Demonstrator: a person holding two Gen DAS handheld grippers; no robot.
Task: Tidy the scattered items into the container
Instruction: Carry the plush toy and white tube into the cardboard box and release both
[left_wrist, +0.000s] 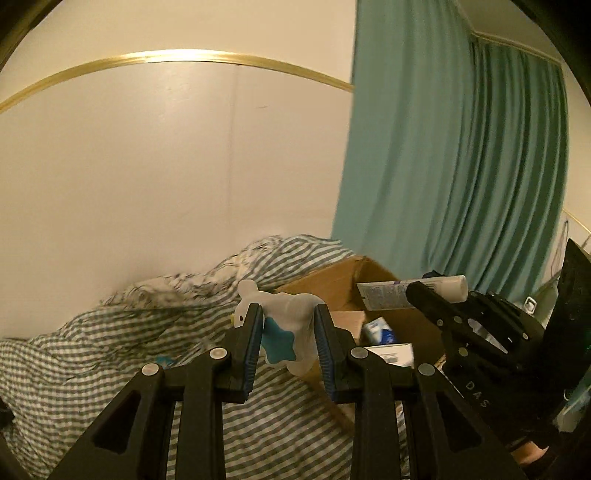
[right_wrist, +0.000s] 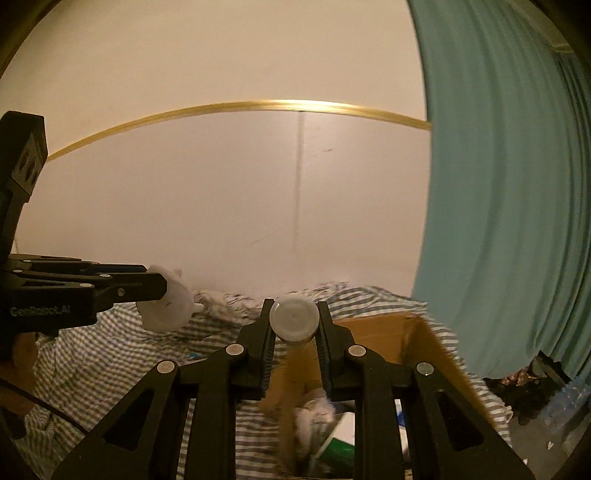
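My left gripper (left_wrist: 286, 317) is shut on a white plastic animal toy (left_wrist: 284, 314) with a blue star, held above the striped bedding, just left of the open cardboard box (left_wrist: 332, 284). It also shows in the right wrist view (right_wrist: 162, 291), where the toy (right_wrist: 170, 306) hangs at the left. My right gripper (right_wrist: 293, 321) is shut on a white tube (right_wrist: 293, 319), cap end facing me, held over the box (right_wrist: 417, 332). In the left wrist view the tube (left_wrist: 413, 290) lies level in the right gripper (left_wrist: 421, 291) above the box.
The box holds several small packages (left_wrist: 384, 332) and a green-and-white pack (right_wrist: 340, 443). Rumpled grey-striped bedding (left_wrist: 110, 350) covers the bed. A cream wall stands behind, and a teal curtain (left_wrist: 461, 147) hangs at the right. Dark clutter lies on the floor (right_wrist: 524, 391) at the right.
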